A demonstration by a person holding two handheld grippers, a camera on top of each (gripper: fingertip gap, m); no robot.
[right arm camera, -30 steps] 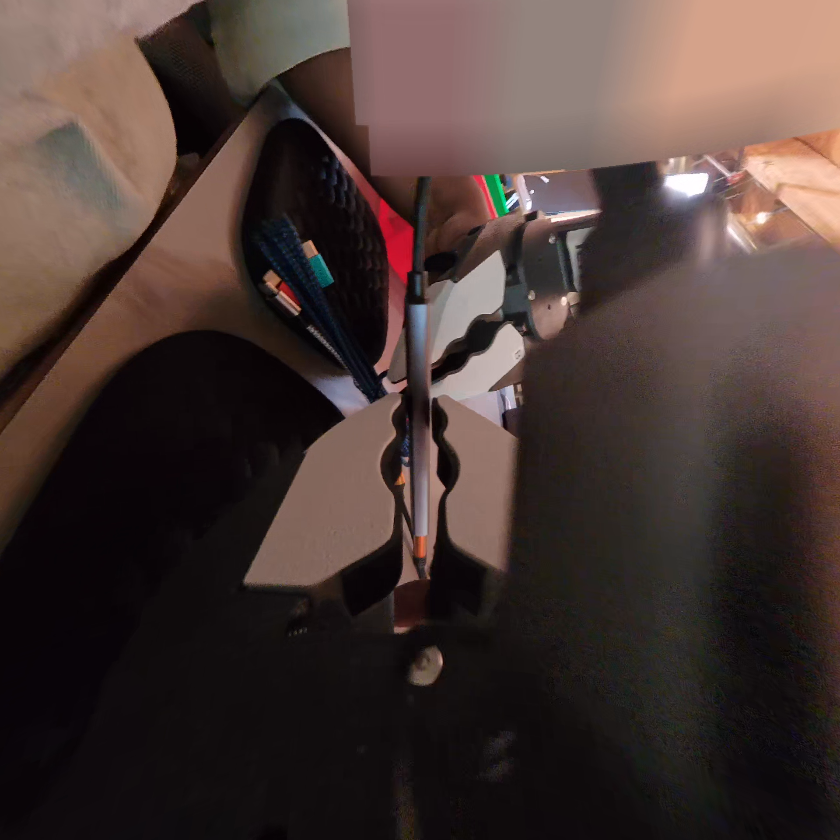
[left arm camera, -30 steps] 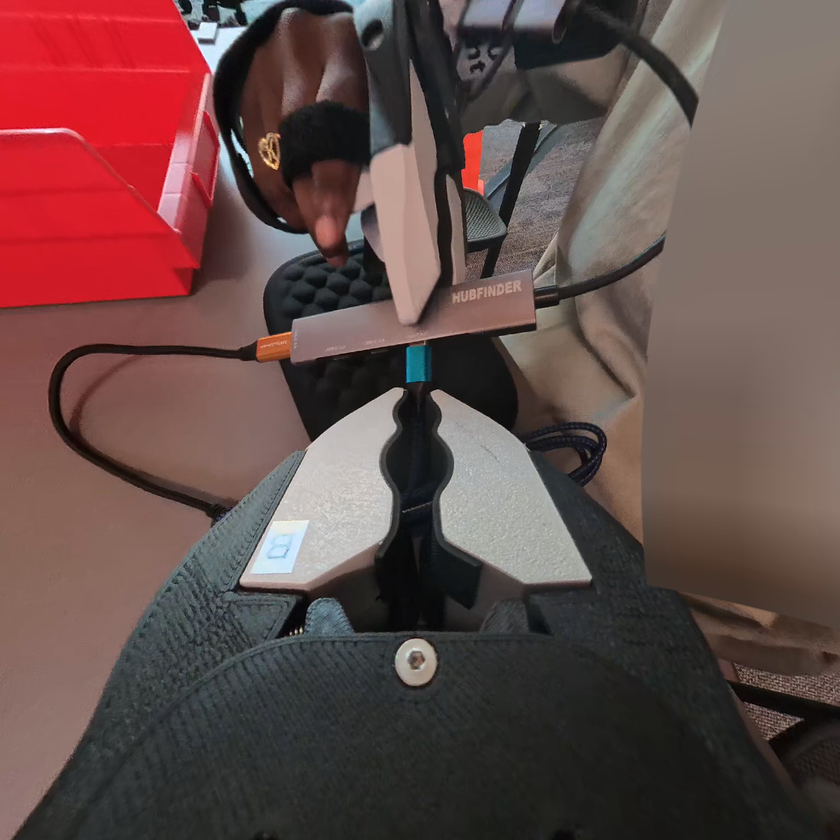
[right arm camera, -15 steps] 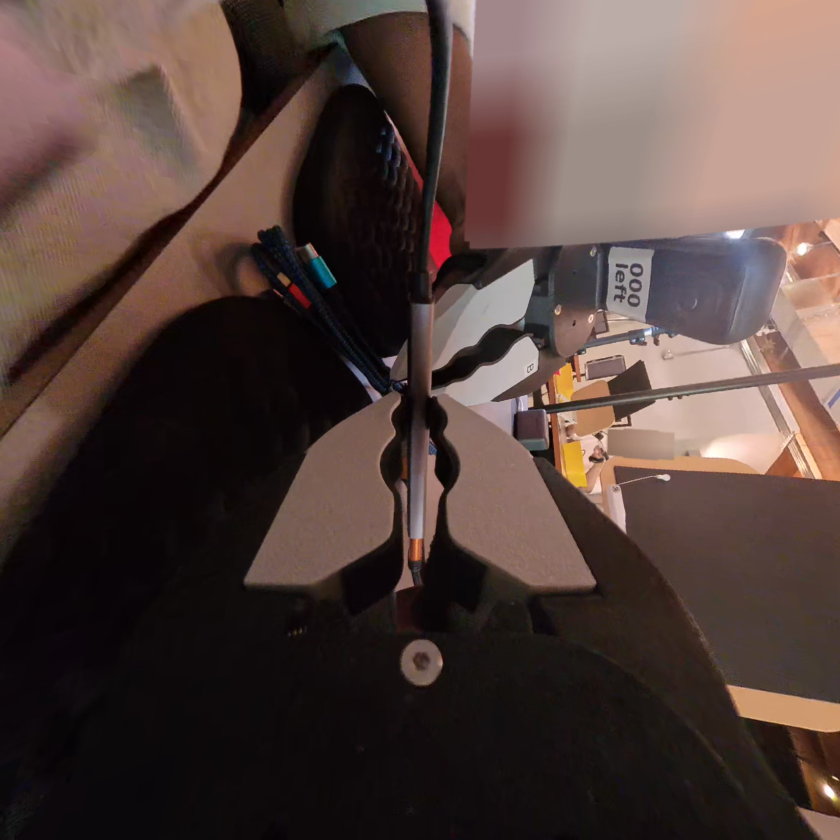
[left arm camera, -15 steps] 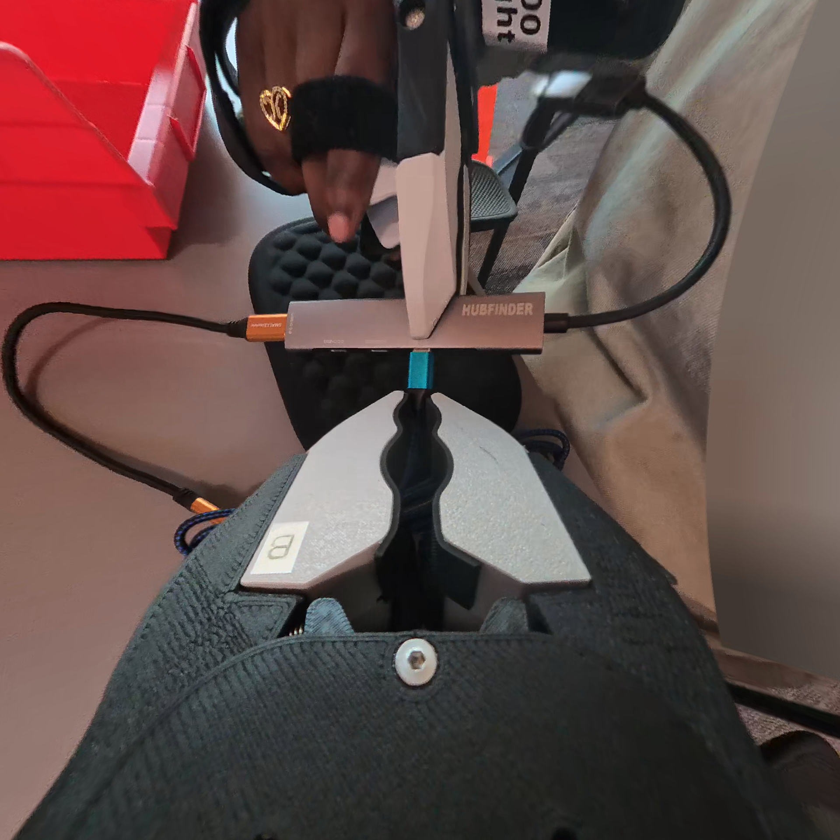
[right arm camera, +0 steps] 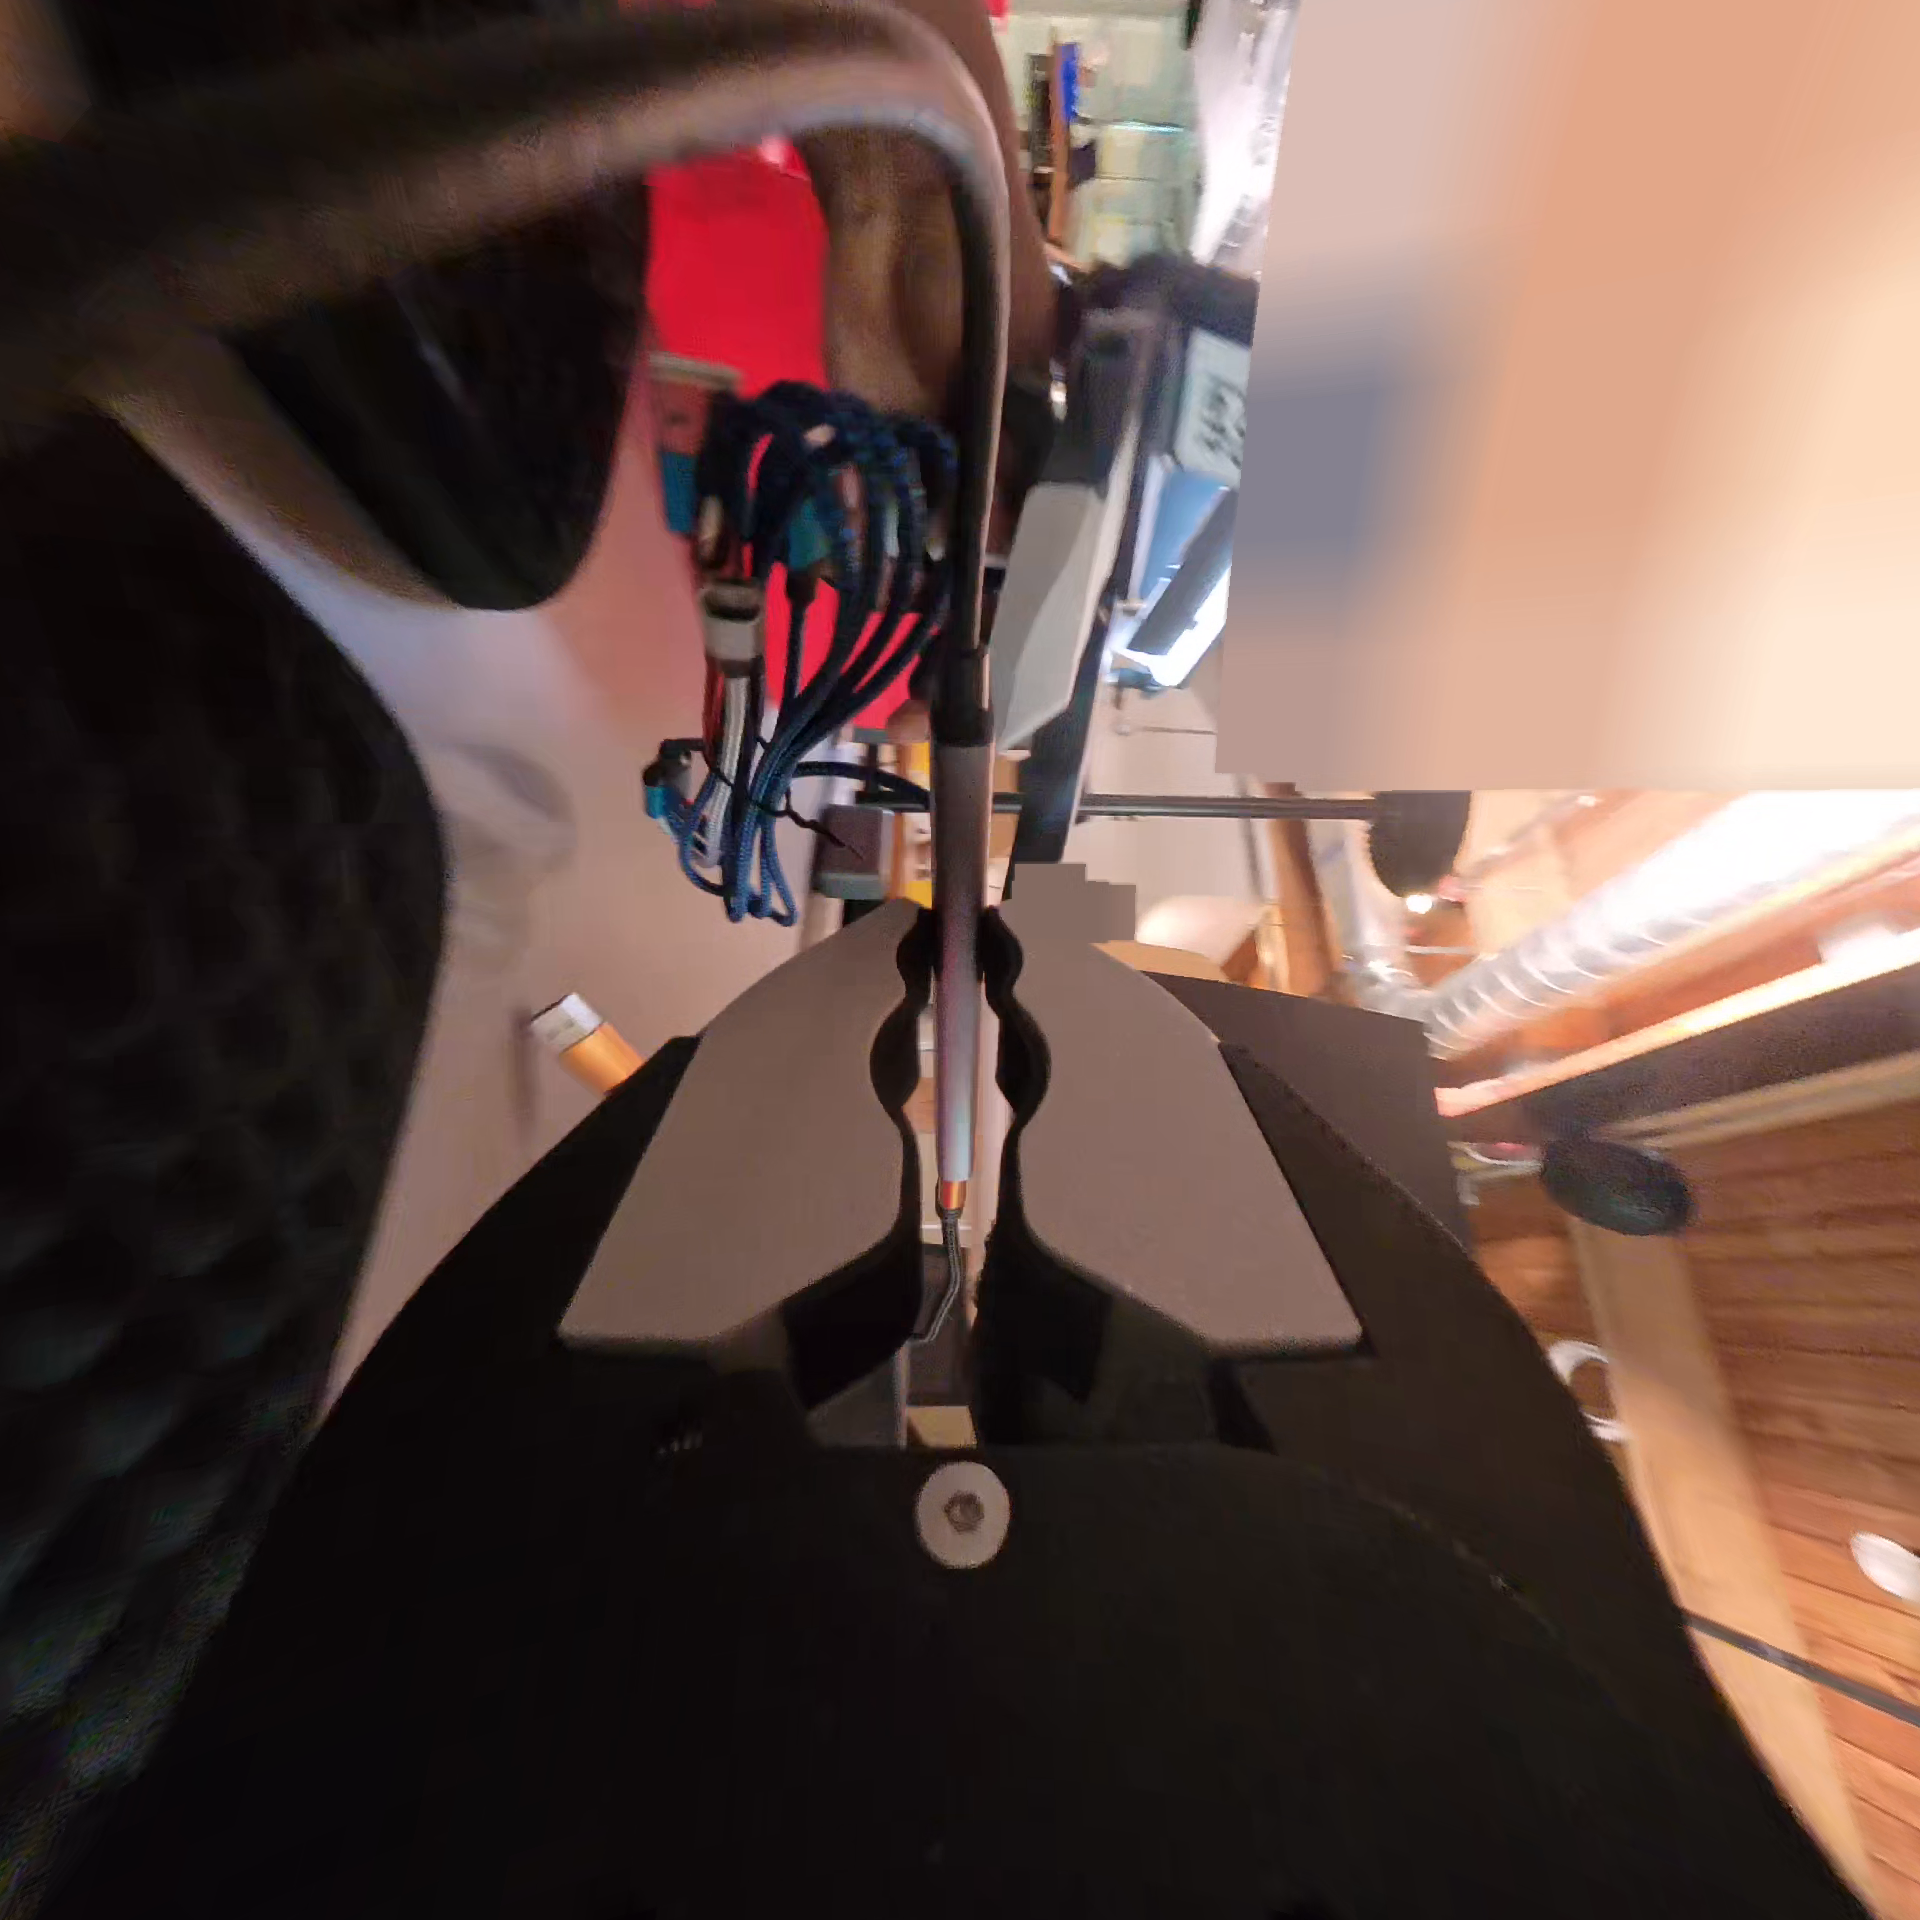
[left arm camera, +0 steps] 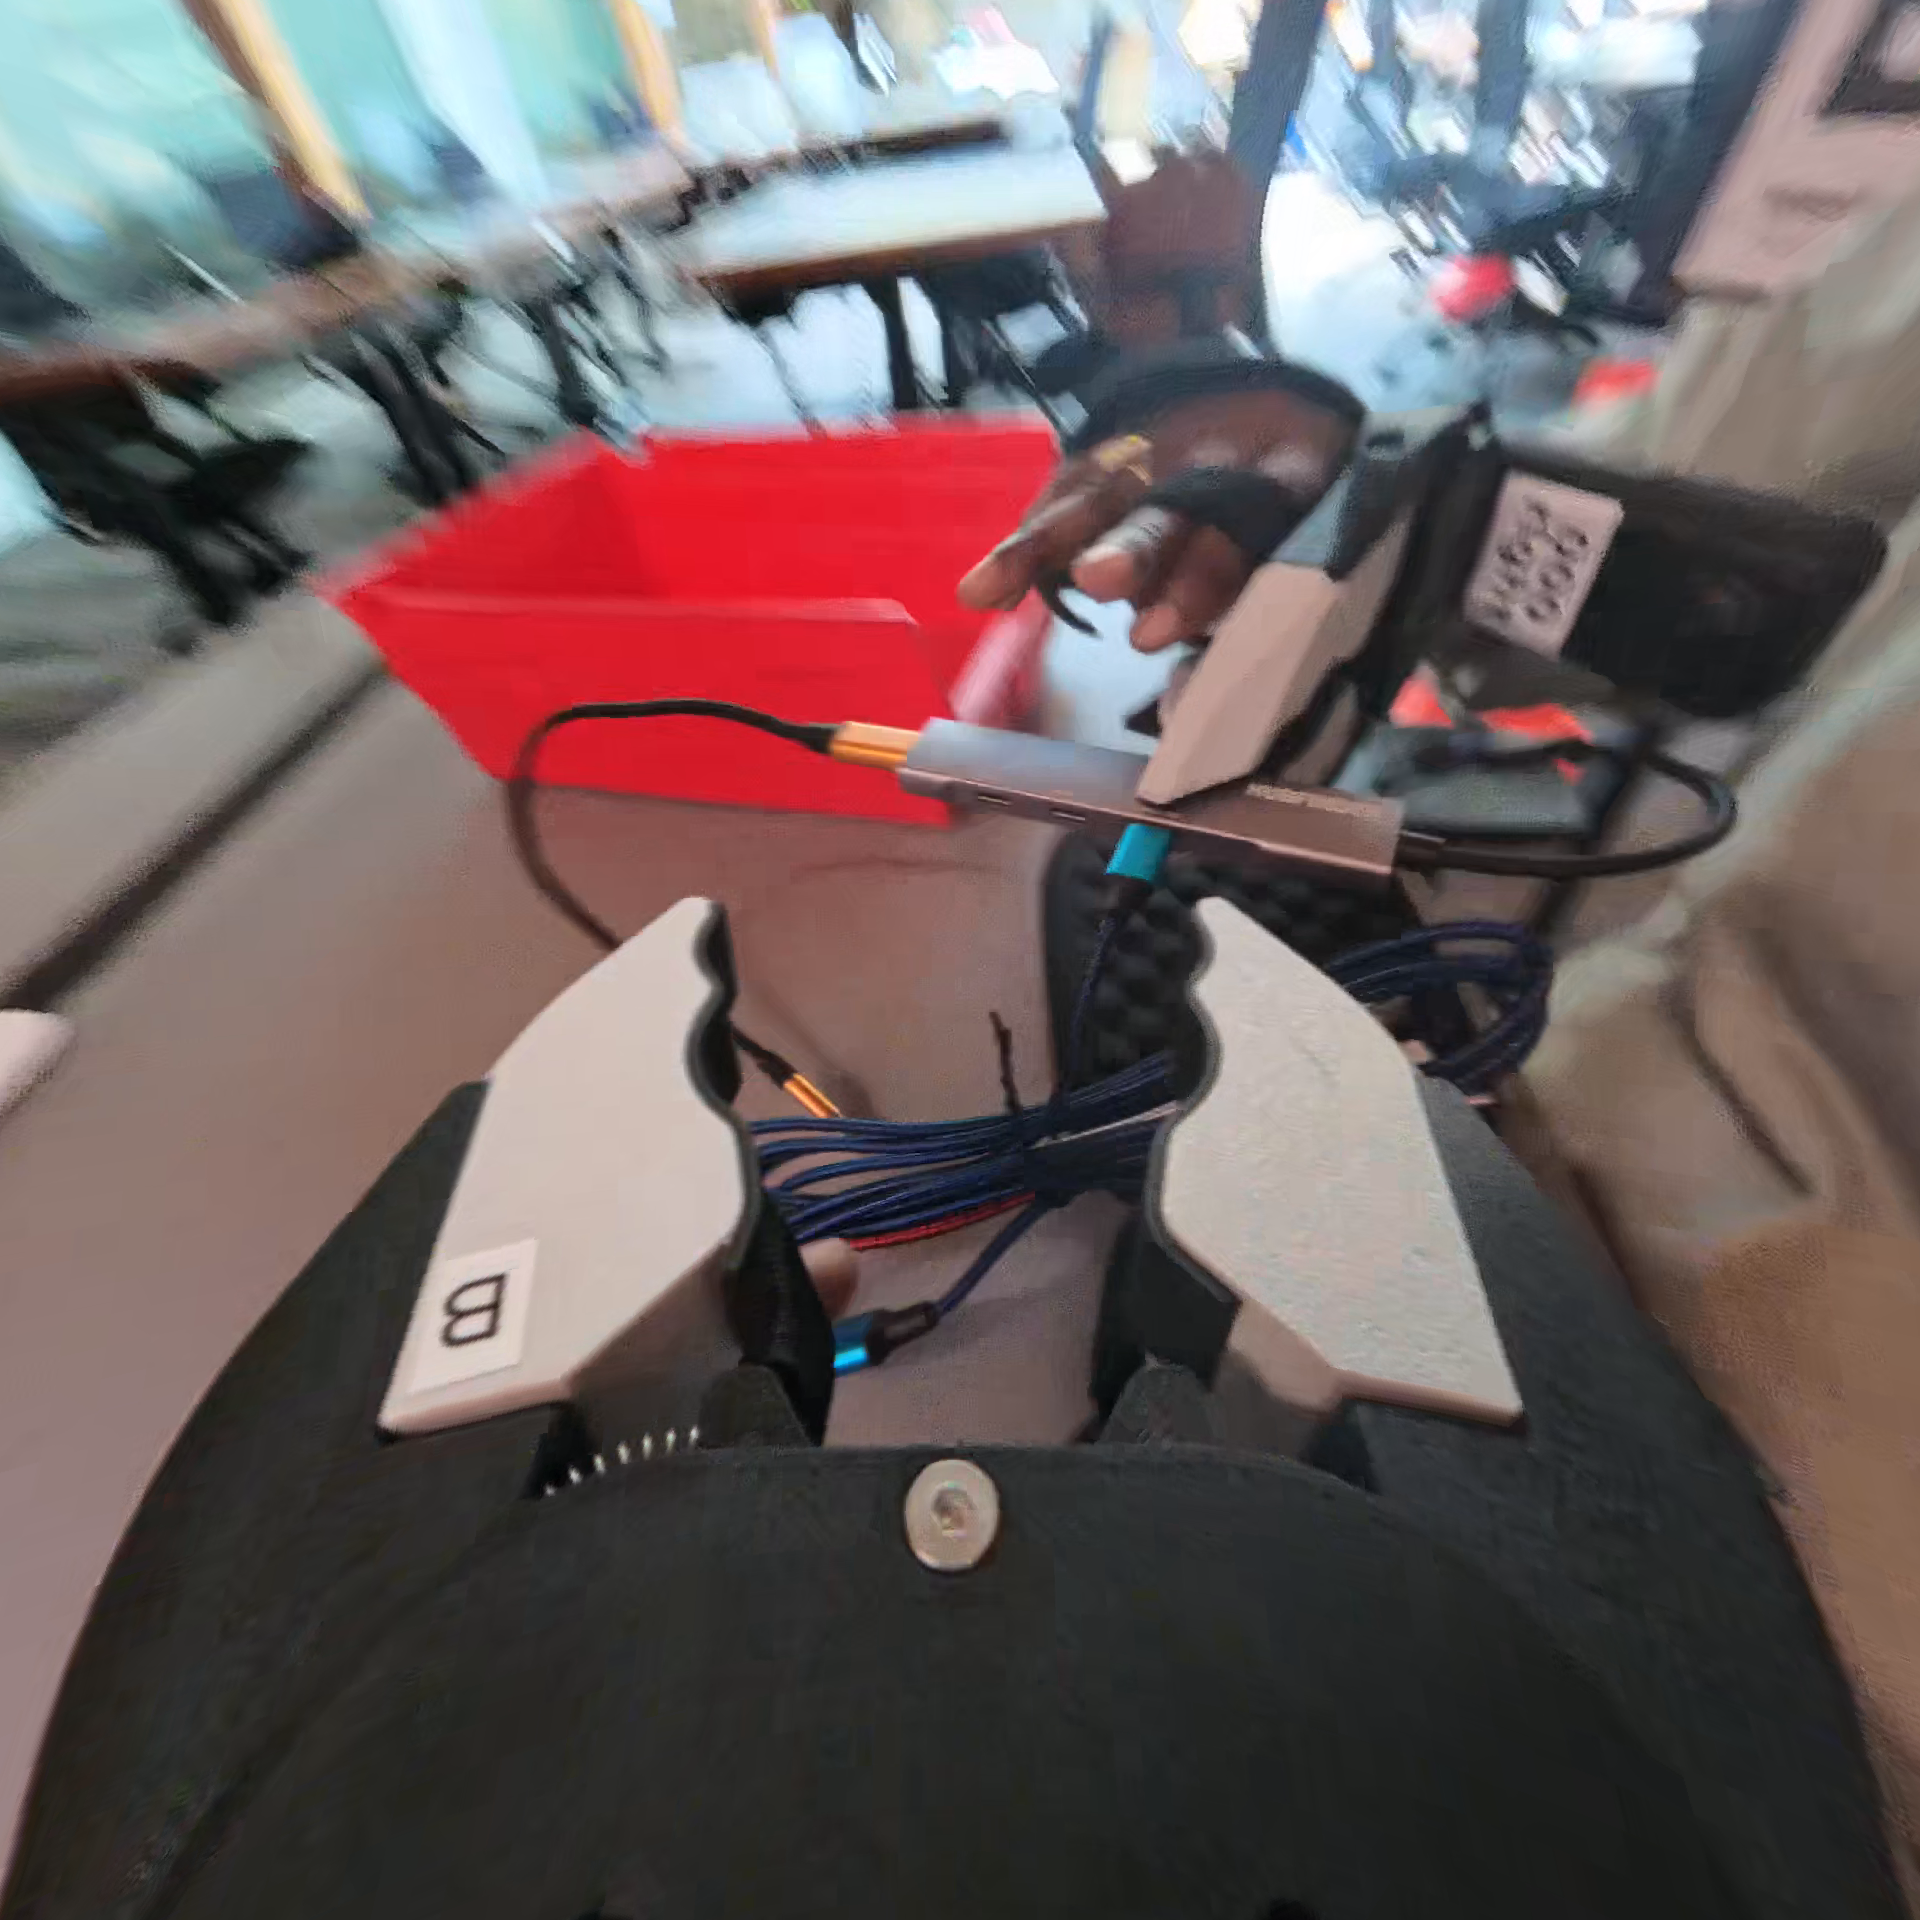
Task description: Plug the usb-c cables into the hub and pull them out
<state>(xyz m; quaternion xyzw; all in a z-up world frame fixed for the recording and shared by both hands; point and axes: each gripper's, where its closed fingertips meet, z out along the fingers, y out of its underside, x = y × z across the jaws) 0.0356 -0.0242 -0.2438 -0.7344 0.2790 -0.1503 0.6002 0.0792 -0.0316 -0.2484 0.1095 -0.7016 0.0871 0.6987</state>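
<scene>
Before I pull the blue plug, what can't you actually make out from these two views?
- Left wrist view: how deep the blue plug sits in the hub; motion blur and the hub's edge hide the port.
- Left wrist view: whether the other two front ports are empty; too small and blurred.
- Right wrist view: the hub shows only edge-on between the right tool's fingers, so its ports are hidden.
- Right wrist view: the blue cable bundle is blurred; single plugs unclear.

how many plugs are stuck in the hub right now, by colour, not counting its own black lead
gold plug: 1
blue plug: 1
total: 2 in the hub
</scene>
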